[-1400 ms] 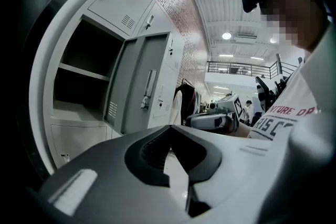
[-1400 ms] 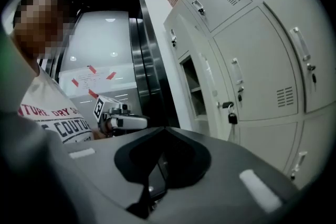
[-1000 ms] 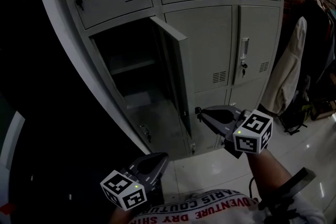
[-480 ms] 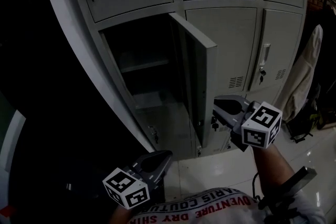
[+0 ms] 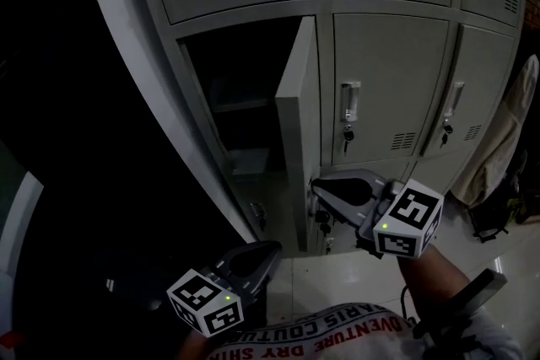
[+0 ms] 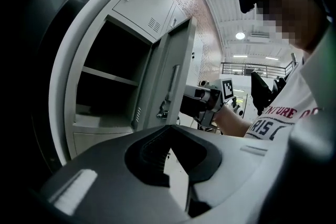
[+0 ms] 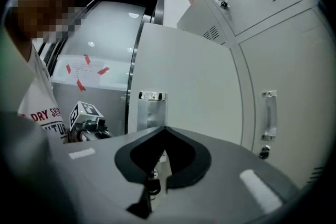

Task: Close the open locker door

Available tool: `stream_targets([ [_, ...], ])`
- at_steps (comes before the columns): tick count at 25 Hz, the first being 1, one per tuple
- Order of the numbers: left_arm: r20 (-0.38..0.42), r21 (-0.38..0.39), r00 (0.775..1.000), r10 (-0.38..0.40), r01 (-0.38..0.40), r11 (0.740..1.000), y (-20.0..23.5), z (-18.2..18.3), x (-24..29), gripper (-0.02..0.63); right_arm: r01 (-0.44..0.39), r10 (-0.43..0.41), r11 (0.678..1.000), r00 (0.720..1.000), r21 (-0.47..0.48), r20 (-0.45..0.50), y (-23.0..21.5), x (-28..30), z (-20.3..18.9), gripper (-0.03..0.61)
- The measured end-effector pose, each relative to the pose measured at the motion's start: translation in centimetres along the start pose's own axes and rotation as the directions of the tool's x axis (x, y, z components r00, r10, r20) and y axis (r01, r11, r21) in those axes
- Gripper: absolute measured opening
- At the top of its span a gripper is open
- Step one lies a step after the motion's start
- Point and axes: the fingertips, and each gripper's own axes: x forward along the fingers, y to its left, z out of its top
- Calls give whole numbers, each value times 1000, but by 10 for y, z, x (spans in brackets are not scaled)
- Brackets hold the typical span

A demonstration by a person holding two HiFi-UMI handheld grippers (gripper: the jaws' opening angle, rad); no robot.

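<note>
The grey locker door [image 5: 299, 139] stands partly open and shows nearly edge-on in the head view. Behind it lies the dark compartment with a shelf [image 5: 240, 110]. My right gripper [image 5: 314, 188] is shut, holding nothing, with its tips against the lower outer face of the door near the key. In the right gripper view the door face [image 7: 184, 76] fills the middle, just ahead of the tips [image 7: 164, 128]. My left gripper [image 5: 257, 257] hangs low in front of the person's shirt, shut and apart from the locker. The left gripper view shows the door [image 6: 176, 71] and the shelf [image 6: 105, 76].
Closed lockers with handles and keys [image 5: 349, 110] stand to the right of the open one and above it. Pale clothing [image 5: 506, 139] hangs at the far right. A glossy white floor [image 5: 337, 282] lies below. The left side is dark.
The door has swung left from wide open towards its frame. My right gripper has stayed against it and travelled left with it. The left gripper has barely moved.
</note>
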Motion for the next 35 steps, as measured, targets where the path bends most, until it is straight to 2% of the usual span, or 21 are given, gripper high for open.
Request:
stream_targets([
  [6,28,-8,996,88,-88,996,30,7,-18,5,-114,113,993,993,-38,-21,6,62,2,-8],
  [14,51,-42,980,194,-192,980,69,8,-41,5,-172,171,985,985,-21,-36,-18,136,4,-8],
  [18,58,-54,970,234,-231,971,83,10,-48,5,-154,151,986,987,-57,-53,-36,165,5,-8],
  [25,77,-70,957,281,-276,959,96,11,-59,5,-60,53,994,995,-94,-80,-75,195,-2,-8],
  [30,83,-65,952,294,-290,955,98,12,-63,5,19,-30,992,996,-122,-87,-98,200,-5,-8],
  [35,93,-58,955,281,-276,959,93,13,-64,5,39,-51,991,995,-129,-90,-104,203,-8,-7],
])
